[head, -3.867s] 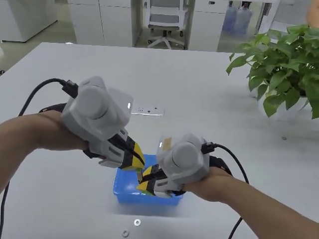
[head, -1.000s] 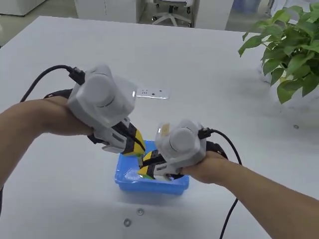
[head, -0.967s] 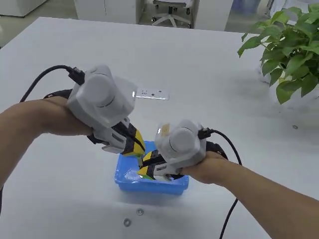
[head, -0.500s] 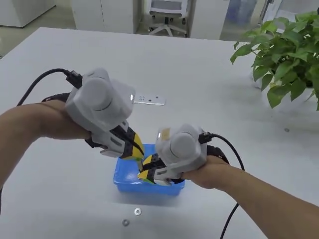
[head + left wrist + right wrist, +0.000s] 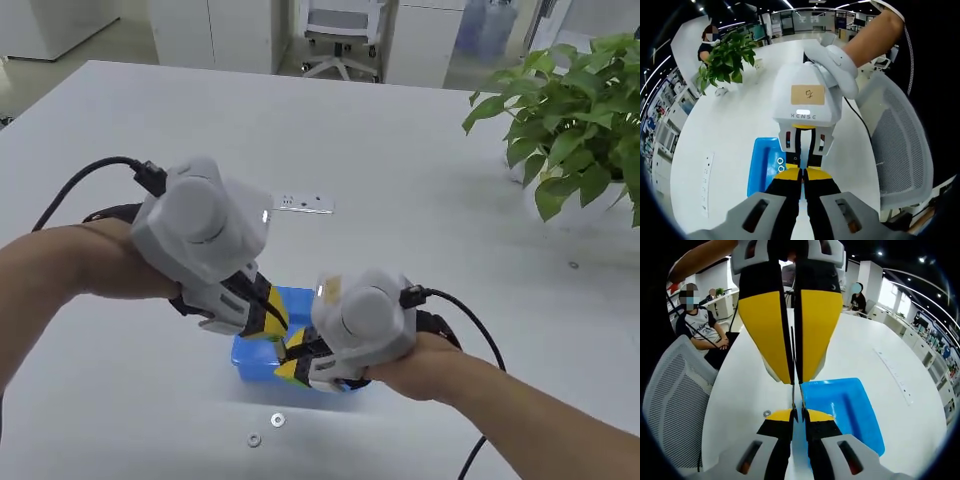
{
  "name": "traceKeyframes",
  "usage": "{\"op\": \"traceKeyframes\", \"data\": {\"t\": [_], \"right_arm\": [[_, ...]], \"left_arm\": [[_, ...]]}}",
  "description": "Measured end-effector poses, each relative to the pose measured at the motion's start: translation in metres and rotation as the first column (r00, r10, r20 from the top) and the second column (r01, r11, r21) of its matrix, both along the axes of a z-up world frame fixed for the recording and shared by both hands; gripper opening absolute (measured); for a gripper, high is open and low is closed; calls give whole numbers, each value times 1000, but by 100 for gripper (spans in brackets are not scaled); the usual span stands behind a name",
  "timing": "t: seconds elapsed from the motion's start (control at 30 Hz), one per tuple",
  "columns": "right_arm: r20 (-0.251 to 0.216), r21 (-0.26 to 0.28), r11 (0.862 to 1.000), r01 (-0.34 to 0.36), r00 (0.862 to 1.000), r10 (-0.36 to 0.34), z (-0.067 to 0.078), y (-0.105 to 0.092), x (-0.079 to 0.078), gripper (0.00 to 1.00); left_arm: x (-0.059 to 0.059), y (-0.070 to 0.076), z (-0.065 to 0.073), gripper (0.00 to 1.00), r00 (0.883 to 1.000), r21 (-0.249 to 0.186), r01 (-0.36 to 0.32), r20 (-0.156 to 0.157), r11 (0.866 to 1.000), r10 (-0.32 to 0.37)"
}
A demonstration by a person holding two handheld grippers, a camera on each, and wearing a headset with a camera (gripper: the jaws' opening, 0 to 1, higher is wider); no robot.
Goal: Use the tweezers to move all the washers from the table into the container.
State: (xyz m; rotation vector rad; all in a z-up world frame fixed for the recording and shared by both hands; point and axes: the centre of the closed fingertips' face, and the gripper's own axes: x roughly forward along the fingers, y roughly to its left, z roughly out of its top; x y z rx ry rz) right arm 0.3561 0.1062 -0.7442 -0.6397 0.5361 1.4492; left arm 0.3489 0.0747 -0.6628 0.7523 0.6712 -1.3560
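Observation:
Over the blue container (image 5: 262,358) my two grippers meet tip to tip. The left gripper (image 5: 268,318) comes in from the upper left and the right gripper (image 5: 293,366) from the right. In the right gripper view the thin metal tweezers (image 5: 793,382) run from between the left gripper's yellow jaws down into my right gripper (image 5: 798,416); both look shut on them. Two washers (image 5: 780,164) lie inside the container (image 5: 760,167). Two more washers (image 5: 277,420) (image 5: 254,439) lie on the white table in front of it, and one washer (image 5: 767,413) sits beside the right jaws.
A white power strip (image 5: 303,204) lies on the table behind the grippers. A potted plant (image 5: 570,130) stands at the far right. An office chair (image 5: 340,35) is beyond the table's far edge. Cables trail from both grippers. People sit in the background (image 5: 697,322).
The head camera has shifted a little. Both grippers stay joined tip to tip over the container, and the two washers in front of it have not moved.

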Motion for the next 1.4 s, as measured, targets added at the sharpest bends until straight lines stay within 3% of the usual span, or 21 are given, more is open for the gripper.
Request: {"op": "traceKeyframes", "data": {"t": [0.27,0.67,1.4], "right_arm": [[-7,-2,1000,-4,1000,4,-6,-1,-9,11],[-30,-13,1000,-24,999,24,-24,0,-23,12],[-95,-11,1000,-21,995,20,-46,3,-34,13]], "left_arm": [[-8,-1,-6,5,1000,-1,2,-11,1000,-2],[-19,0,-25,5,999,7,5,-48,1000,-5],[-27,4,-48,5,995,17,-8,-104,1000,10]]}}
